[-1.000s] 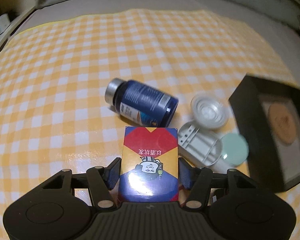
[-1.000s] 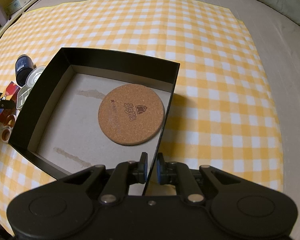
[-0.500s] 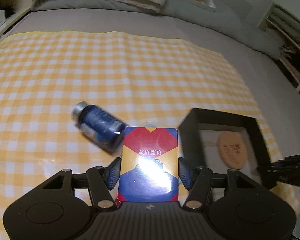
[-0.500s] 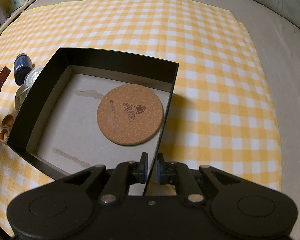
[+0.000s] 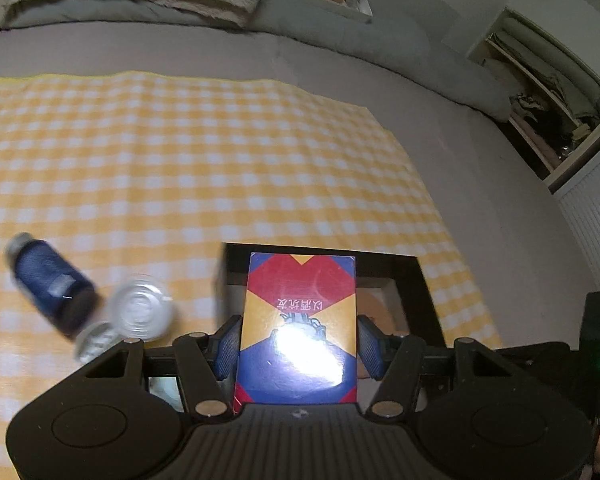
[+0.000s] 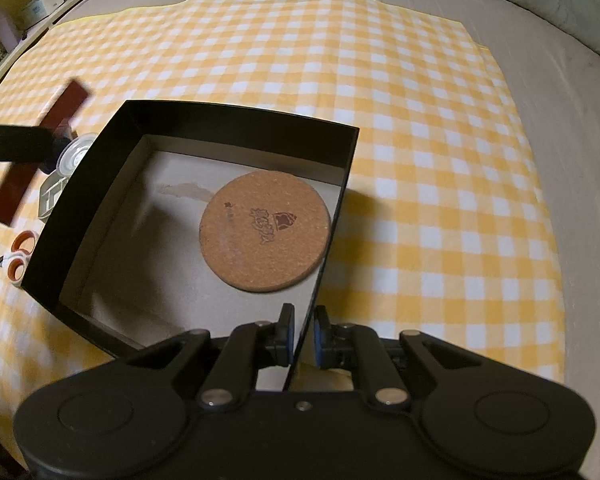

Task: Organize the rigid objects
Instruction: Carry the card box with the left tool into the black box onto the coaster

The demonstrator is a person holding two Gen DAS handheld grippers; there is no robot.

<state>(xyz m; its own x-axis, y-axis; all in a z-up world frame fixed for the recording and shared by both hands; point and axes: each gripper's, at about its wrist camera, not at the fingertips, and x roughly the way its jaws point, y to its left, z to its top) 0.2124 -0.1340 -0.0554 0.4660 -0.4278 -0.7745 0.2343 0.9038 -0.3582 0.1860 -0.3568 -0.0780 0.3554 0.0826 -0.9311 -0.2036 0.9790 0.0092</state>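
My left gripper (image 5: 298, 344) is shut on a red, yellow and blue card box (image 5: 300, 320) and holds it in the air over the left part of the black open box (image 5: 416, 304). In the right wrist view the card box (image 6: 40, 148) shows as a dark red slab left of the black box (image 6: 236, 120). My right gripper (image 6: 303, 336) is shut on the black box's near right wall. A round cork coaster (image 6: 265, 232) lies inside the box.
A blue bottle (image 5: 52, 288) lies on the yellow checked cloth (image 5: 180, 160), beside a clear round lid (image 5: 140, 312) and a clear compartment case (image 6: 52, 196). Small orange-handled scissors (image 6: 20, 256) lie left of the box. Grey bedding surrounds the cloth.
My left gripper has lifted the card box off the cloth and carried it right, over the black box. The right gripper has kept hold of the box wall.
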